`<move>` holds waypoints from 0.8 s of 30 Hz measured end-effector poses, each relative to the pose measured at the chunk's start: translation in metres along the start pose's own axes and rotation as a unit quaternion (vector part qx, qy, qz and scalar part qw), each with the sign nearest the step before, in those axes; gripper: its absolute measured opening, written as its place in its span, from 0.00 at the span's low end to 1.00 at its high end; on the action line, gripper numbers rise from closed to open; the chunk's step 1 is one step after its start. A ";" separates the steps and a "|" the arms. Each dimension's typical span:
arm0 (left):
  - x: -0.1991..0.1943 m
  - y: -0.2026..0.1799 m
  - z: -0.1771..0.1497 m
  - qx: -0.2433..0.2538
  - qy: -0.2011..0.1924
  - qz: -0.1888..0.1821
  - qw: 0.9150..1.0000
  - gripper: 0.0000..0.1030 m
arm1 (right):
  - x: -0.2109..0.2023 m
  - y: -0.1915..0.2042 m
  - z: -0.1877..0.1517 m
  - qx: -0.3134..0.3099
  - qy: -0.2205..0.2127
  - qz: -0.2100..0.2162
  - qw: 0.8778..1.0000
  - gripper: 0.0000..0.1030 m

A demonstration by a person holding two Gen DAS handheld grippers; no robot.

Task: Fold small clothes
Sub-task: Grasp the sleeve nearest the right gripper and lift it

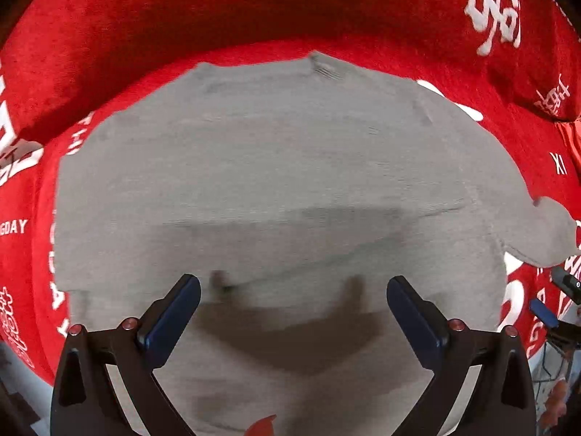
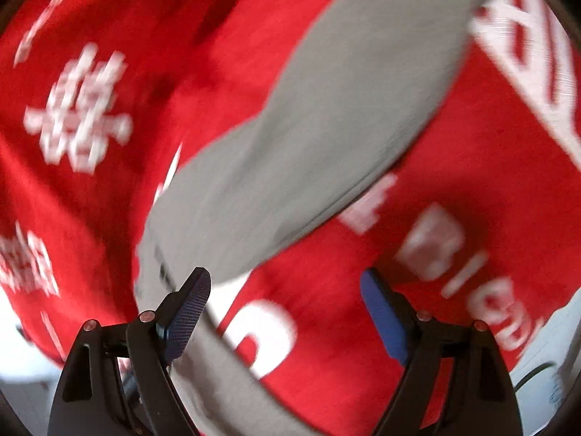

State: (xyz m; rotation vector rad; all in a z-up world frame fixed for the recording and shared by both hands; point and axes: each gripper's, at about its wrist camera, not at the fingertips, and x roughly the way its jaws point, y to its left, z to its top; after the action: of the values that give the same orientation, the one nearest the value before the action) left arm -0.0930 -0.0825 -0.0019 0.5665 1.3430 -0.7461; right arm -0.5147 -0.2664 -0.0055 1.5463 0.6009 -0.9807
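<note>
Shirt [image 1: 276, 189] fills frame centre, flat on red cloth [image 1: 218, 11], looks part-folded; more folds left. Left gripper [image 1: 293, 307] & right gripper [image 2: 285, 303] both jaws apart, empty.

Garment [image 1: 276, 181] lies flat on printed cloth [image 1: 254, 7]; left gripper [image 1: 293, 290] above its near part, right gripper [image 2: 285, 290] beside its edge.

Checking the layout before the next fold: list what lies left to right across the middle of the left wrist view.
Red plush blanket with white lettering → flat grey knit garment → its bunched grey sleeve end → the other gripper's dark tip at the right edge.
</note>
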 end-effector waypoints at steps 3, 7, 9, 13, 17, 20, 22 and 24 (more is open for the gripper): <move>0.006 -0.018 0.004 0.003 0.003 0.001 1.000 1.00 | -0.004 -0.025 0.023 0.046 -0.017 0.018 0.999 0.84; 0.013 -0.038 0.008 0.014 0.014 -0.006 1.000 1.00 | 0.001 -0.037 0.045 0.072 -0.022 0.048 0.996 0.84; 0.015 -0.049 0.009 0.019 0.015 -0.008 1.000 1.00 | 0.004 -0.034 0.054 0.072 -0.022 0.069 0.995 0.85; 0.016 -0.065 0.014 0.020 0.016 -0.019 1.000 1.00 | 0.004 -0.019 0.067 0.063 -0.043 0.088 0.993 0.85; 0.016 -0.074 0.020 0.021 0.007 -0.024 0.999 1.00 | 0.000 -0.018 0.082 0.089 -0.061 0.121 0.987 0.85; 0.015 -0.078 0.022 0.013 0.004 -0.033 0.999 1.00 | 0.001 -0.019 0.087 0.111 -0.060 0.128 0.984 0.79; 0.013 -0.077 0.023 0.008 0.001 -0.036 0.999 1.00 | 0.004 -0.020 0.087 0.120 -0.051 0.131 0.983 0.33; 0.010 -0.071 0.027 0.005 -0.001 -0.036 0.999 1.00 | 0.011 -0.023 0.087 0.133 -0.034 0.140 0.981 0.08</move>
State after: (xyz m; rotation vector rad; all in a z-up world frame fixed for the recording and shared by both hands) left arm -0.1287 -0.1497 -0.0035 0.5275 1.3632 -0.8116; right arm -0.5502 -0.3472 -0.0269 1.7680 0.1994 -0.9198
